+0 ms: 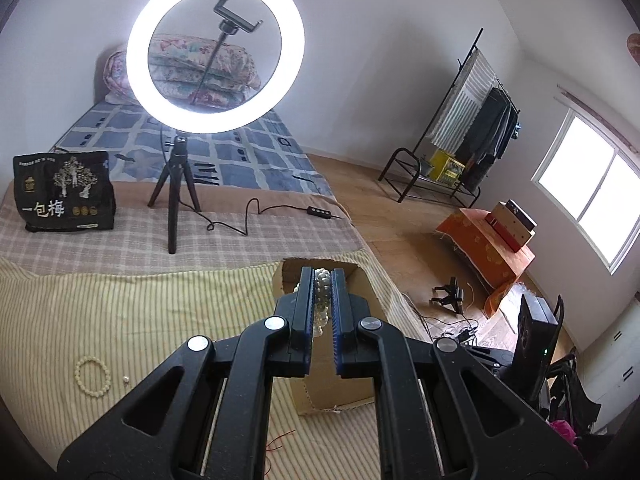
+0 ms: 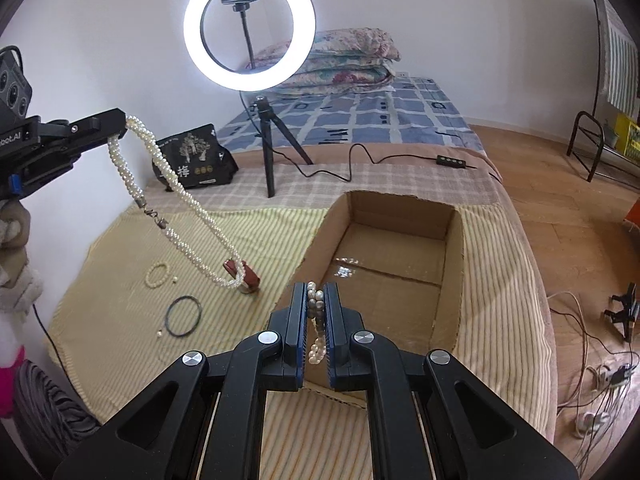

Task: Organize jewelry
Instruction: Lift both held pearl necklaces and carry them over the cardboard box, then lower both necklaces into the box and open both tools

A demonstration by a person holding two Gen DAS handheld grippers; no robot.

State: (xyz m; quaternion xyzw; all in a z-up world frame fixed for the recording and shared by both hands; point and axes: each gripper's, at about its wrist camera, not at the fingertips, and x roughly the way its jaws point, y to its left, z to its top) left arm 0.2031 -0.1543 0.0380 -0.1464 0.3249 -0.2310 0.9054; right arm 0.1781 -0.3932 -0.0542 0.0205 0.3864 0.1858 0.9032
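Observation:
My left gripper (image 1: 322, 276) is shut on a long twisted pearl necklace (image 1: 323, 296). In the right wrist view the left gripper (image 2: 116, 120) holds it in the air at the left, and the necklace (image 2: 180, 196) hangs in a loop down to the bedspread. My right gripper (image 2: 316, 292) is shut on a pearl bracelet (image 2: 316, 320) just above the near rim of the open cardboard box (image 2: 452, 280). A beaded bracelet (image 2: 157, 275), a black ring bracelet (image 2: 184, 316) and a reddish-brown item (image 2: 250, 276) lie on the striped cloth.
A ring light on a tripod (image 2: 266, 152) stands behind the box, its cable (image 2: 360, 160) trailing right. A black snack bag (image 2: 196, 160) sits at the back left. The bed edge (image 2: 536, 280) drops to a wooden floor with cables at the right.

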